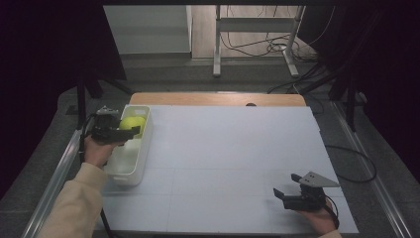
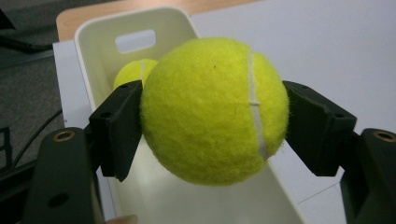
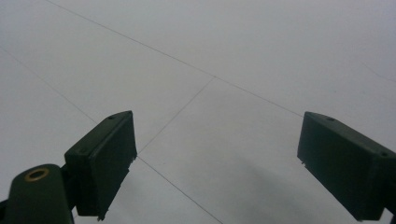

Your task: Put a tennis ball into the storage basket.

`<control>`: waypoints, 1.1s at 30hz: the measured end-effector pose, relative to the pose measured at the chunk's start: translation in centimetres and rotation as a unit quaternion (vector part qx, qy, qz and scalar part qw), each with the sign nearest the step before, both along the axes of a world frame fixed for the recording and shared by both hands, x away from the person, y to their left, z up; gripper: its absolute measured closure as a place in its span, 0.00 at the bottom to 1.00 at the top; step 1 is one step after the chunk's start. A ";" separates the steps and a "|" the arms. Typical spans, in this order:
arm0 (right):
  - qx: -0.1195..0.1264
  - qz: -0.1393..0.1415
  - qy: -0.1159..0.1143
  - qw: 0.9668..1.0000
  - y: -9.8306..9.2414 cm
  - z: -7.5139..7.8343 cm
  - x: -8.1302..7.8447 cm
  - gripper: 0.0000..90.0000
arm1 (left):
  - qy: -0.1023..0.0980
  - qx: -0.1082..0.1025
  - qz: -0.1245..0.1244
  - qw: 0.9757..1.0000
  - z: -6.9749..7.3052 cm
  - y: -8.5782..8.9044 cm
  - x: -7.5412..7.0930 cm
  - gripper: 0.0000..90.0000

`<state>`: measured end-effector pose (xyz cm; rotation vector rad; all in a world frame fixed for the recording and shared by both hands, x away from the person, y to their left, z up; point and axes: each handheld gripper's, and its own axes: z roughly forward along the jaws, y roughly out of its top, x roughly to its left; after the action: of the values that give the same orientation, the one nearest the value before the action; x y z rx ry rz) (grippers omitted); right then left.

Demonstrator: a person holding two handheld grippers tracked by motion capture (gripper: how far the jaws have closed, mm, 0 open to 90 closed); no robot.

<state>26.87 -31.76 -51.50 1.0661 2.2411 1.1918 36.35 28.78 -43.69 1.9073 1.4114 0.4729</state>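
Left gripper (image 2: pixel 212 126) fingers clamped on 1 tennis ball (image 2: pixel 212 109) above white bin (image 2: pixel 100 56), second ball (image 2: pixel 130 72) inside, right gripper (image 3: pixel 217 163) fingers wide apart, empty, over worktop (image 3: pixel 233 56)

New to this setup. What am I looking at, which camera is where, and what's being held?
No robot arm here: a person holds handheld tongs in each hand at a white table. The high view looks down from above the person's side; the other two cameras ride on the tongs and look along their black jaws.

The left tongs are shut on a yellow-green tennis ball, held over a white bin at the table's left edge. A second tennis ball already lies inside the bin.

The right tongs are open with nothing between the jaws, over bare table at the near right.
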 end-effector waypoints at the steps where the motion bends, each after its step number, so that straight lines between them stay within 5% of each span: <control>1: 0.000 0.000 0.000 1.000 0.0 0.0 0.0 0.13 | 0.002 0.003 0.000 1.000 -0.1 0.0 0.1 0.29; 9: 0.000 0.000 0.000 1.000 0.0 0.0 0.0 0.13 | 0.025 0.017 -0.002 1.000 -0.6 -0.1 0.6 0.29; 22: -0.002 0.001 -0.001 1.000 0.0 0.0 0.0 0.13 | 0.035 0.015 -0.006 0.999 -0.6 0.0 0.5 0.29; 26: 0.001 0.002 -0.001 1.000 0.0 0.0 0.0 0.13 | 0.006 0.012 0.010 1.000 -0.1 0.2 0.3 0.19; 33: 0.002 0.002 -0.001 1.000 0.0 0.0 0.0 0.13 | -0.006 -0.013 0.006 1.000 0.5 0.2 -0.4 0.10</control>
<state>26.90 -31.80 -51.49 1.0633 2.2409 1.1992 35.99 29.00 -43.17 1.8731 1.4149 0.4698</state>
